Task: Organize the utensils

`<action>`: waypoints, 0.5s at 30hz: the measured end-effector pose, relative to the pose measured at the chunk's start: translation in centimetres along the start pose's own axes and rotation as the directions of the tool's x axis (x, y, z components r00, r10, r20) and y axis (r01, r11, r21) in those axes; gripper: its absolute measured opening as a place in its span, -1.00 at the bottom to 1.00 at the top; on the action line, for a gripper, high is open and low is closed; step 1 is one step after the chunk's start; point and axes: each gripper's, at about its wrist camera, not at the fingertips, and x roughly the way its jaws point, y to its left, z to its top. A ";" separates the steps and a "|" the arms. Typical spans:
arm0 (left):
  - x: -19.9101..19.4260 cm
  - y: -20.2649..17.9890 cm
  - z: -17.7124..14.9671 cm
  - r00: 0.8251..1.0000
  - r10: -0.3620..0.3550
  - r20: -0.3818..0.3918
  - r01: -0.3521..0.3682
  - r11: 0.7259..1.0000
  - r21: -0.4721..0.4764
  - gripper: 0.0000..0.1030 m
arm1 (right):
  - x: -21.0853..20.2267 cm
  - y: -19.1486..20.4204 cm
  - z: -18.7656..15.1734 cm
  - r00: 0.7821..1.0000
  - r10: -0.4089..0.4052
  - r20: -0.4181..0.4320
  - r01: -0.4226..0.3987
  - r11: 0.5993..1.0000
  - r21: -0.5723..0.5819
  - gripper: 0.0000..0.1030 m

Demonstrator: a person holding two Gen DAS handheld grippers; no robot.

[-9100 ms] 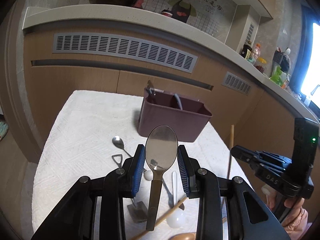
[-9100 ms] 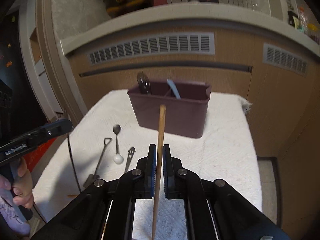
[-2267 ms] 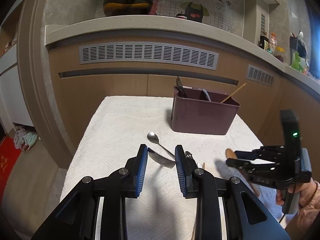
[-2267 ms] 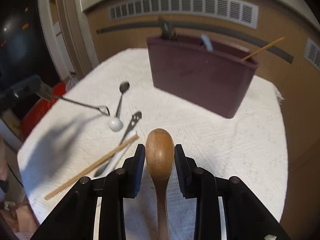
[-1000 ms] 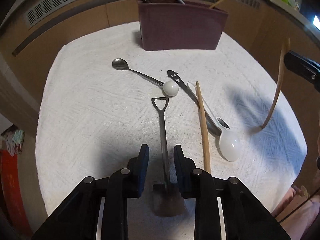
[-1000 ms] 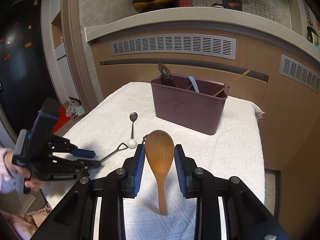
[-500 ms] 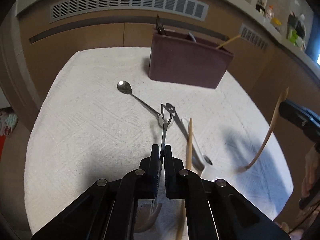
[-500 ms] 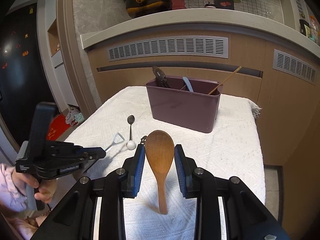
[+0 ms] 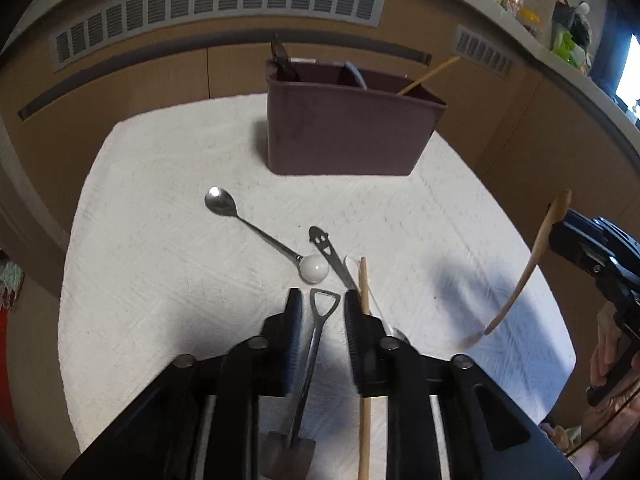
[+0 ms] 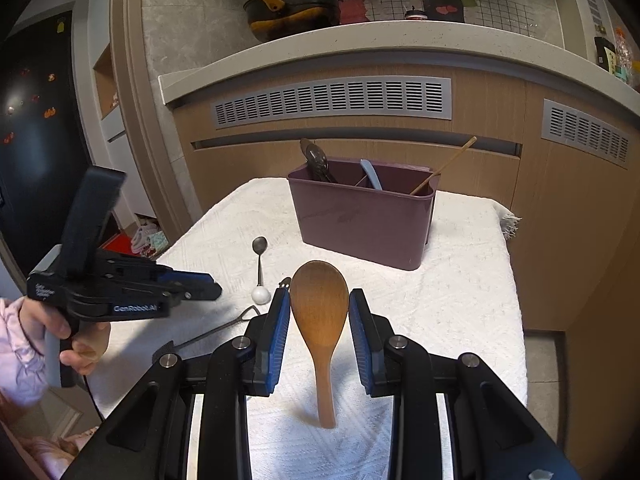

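Dim indoor light, strong fisheye warp, black vignette at all corners.
Daylight glares from a window (image 9: 630,68) at the left view's right edge. Soft dark shadows fall on the white cloth (image 9: 160,248) near the table's right edge and under the left gripper (image 9: 319,300). The counter front (image 10: 332,100) bows in a curve. The left view is slightly soft; the person's hand (image 10: 76,340) is motion-blurred.

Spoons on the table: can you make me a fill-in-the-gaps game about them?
The right gripper holds a big spoon made of ___.
The ball on the metal spoon's end is coloured ___.
The bin has just ___ chopstick leaning in it.
Missing words: wood; white; one.
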 end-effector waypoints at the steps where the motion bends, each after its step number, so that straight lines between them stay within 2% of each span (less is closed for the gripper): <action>1: 0.5 0.0 0.0 1.000 0.017 0.005 -0.017 1.000 -0.003 -0.16 | 0.0 0.0 -0.1 1.000 0.002 0.001 -0.002 1.000 0.002 -0.47; 2: 0.7 -0.1 0.0 0.999 0.031 0.017 -0.031 1.000 0.001 -0.09 | 0.1 0.0 -0.1 1.000 0.006 0.002 -0.006 1.000 0.006 -0.47; 5: 1.7 -0.6 0.0 0.997 0.059 0.043 -0.059 0.998 -0.008 -0.09 | 0.3 -0.1 -0.1 1.000 0.007 0.001 -0.007 1.000 0.013 -0.47; 10: 3.8 -1.0 0.0 0.987 0.140 0.079 -0.125 0.977 -0.171 -0.09 | 0.6 -0.3 -0.3 1.000 -0.004 0.001 0.004 1.000 0.024 -0.47; 15: 6.8 -2.0 0.6 0.972 0.231 0.045 -0.220 0.960 -0.171 -0.14 | 0.4 -0.2 -0.4 1.000 -0.025 0.005 0.025 0.999 0.020 -0.47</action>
